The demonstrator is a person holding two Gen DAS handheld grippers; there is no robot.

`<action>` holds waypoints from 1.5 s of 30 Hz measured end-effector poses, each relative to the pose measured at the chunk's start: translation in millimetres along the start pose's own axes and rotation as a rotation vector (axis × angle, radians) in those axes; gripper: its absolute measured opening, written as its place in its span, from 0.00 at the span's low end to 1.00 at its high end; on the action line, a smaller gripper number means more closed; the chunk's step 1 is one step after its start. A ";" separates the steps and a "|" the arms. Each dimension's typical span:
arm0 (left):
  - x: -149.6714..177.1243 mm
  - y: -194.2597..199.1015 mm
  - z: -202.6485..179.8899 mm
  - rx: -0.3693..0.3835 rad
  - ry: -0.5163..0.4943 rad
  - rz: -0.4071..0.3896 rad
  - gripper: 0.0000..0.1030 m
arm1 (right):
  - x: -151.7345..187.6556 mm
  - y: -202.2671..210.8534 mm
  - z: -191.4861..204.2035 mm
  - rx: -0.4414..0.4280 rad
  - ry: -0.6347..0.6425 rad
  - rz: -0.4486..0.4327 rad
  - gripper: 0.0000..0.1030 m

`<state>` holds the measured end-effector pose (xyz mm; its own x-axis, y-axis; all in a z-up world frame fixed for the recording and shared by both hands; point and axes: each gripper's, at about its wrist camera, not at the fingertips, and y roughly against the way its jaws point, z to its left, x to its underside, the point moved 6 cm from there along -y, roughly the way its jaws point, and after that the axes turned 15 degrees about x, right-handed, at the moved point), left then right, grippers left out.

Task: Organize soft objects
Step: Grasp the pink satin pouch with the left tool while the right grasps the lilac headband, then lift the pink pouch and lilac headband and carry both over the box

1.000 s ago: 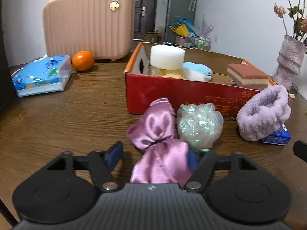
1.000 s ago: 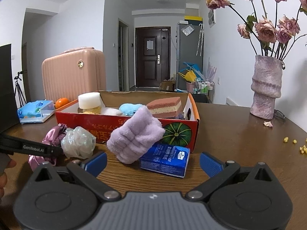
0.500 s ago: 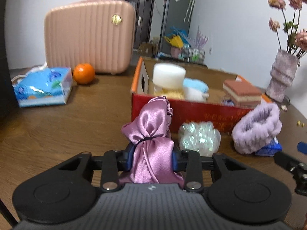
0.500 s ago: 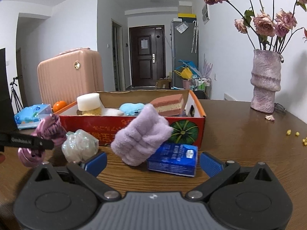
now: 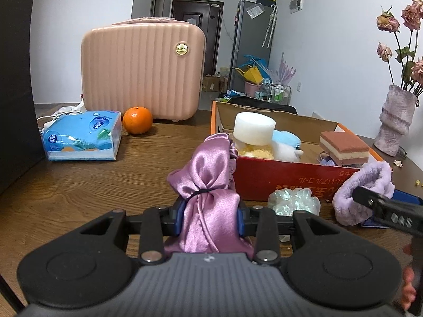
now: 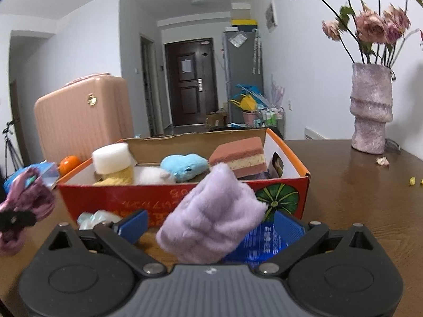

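- Satin, pink and tied with a dark band, the pouch (image 5: 208,206) sat pinched between the blue pads of the left gripper (image 5: 210,218), whose jaws were closed on it below the tie; it hung above the wooden table (image 5: 79,185), in front of the near left corner of the red cardboard box (image 5: 277,179).
- Inside the box lay a white foam cylinder (image 5: 254,131), a light blue plush toy (image 6: 185,165), a white plush (image 6: 152,175) and a layered brown sponge (image 6: 239,157).
- A lilac fluffy headband (image 6: 211,219) leaned on a blue tissue packet (image 6: 260,243) in front of the box, between the fingers of the right gripper (image 6: 210,224); its jaws stood wide, had just been closing slightly, and neither pad pressed on the headband.
- An iridescent mesh ball (image 5: 293,202) rested on the table against the box front, between pouch and headband.
- Farther left stood a pink ribbed case (image 5: 142,68), an orange (image 5: 137,120) and a blue tissue pack (image 5: 82,136).
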<state>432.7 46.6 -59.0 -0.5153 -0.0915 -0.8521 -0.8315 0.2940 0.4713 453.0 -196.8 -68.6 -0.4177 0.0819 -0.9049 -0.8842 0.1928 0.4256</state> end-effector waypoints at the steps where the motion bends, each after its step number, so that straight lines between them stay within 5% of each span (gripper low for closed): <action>1: 0.0 0.9 0.8 0.000 0.001 -0.001 0.35 | -1.2 -4.7 0.4 0.002 -0.010 0.009 0.94; 4: 0.1 1.6 2.2 0.000 0.006 -0.003 0.35 | -2.4 -16.2 1.5 0.006 -0.028 0.038 0.90; 10: 1.0 1.6 2.7 0.008 0.010 0.000 0.35 | 3.5 -20.8 4.3 -0.044 -0.022 0.091 0.63; 18: 2.5 0.1 0.6 0.009 0.004 0.006 0.35 | 5.7 -7.9 9.4 -0.088 0.002 0.056 0.32; 45: -9.7 0.0 -19.6 0.000 -0.022 -0.065 0.35 | -27.1 29.0 9.0 -0.194 -0.085 -0.182 0.28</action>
<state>433.7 28.8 -46.3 -0.4555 -0.0896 -0.8857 -0.8632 0.2879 0.4148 440.6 -184.7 -31.9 -0.2361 0.1463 -0.9607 -0.9701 0.0217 0.2417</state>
